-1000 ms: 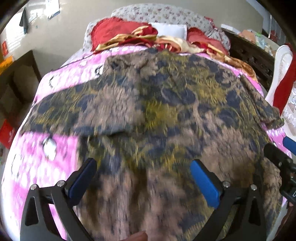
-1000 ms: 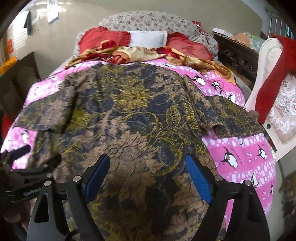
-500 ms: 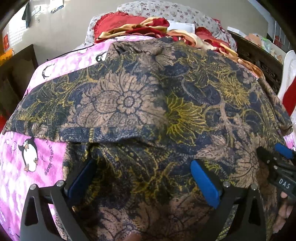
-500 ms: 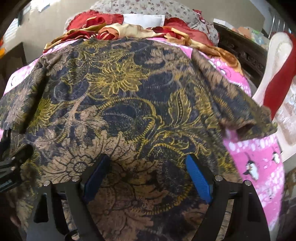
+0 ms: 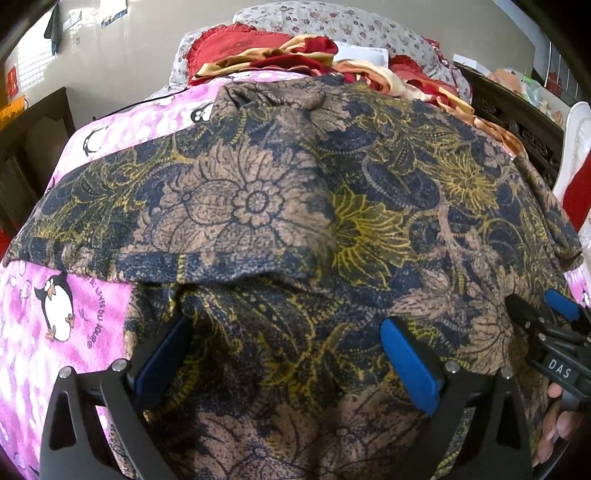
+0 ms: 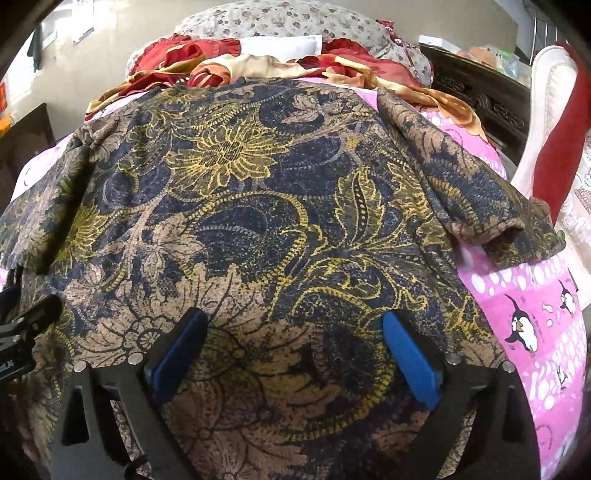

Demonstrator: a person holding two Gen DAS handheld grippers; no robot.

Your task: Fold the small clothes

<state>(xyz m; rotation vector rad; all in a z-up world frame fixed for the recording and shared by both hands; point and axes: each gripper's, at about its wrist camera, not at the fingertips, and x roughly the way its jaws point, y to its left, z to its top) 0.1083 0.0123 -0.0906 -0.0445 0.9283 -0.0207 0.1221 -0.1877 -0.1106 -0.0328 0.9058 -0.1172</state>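
Note:
A brown, navy and yellow floral batik shirt (image 5: 332, 206) lies spread flat on a pink penguin-print bedsheet (image 5: 55, 332); it also fills the right wrist view (image 6: 258, 221). Its left sleeve (image 5: 129, 221) and right sleeve (image 6: 480, 206) lie out to the sides. My left gripper (image 5: 284, 354) is open, low over the shirt's lower left part, fingers wide apart. My right gripper (image 6: 291, 350) is open over the lower right part. Each gripper shows at the edge of the other's view: the right one (image 5: 554, 332) and the left one (image 6: 22, 332).
Red and gold cloths (image 6: 229, 70) and floral pillows (image 6: 295, 22) are piled at the head of the bed. A dark carved wooden frame (image 6: 480, 96) and a white chair with red cloth (image 6: 557, 147) stand to the right. Dark furniture (image 5: 33, 147) stands left.
Both grippers have come down and forward close over the shirt's lower part, so the cloth now fills both views. Both stay open.

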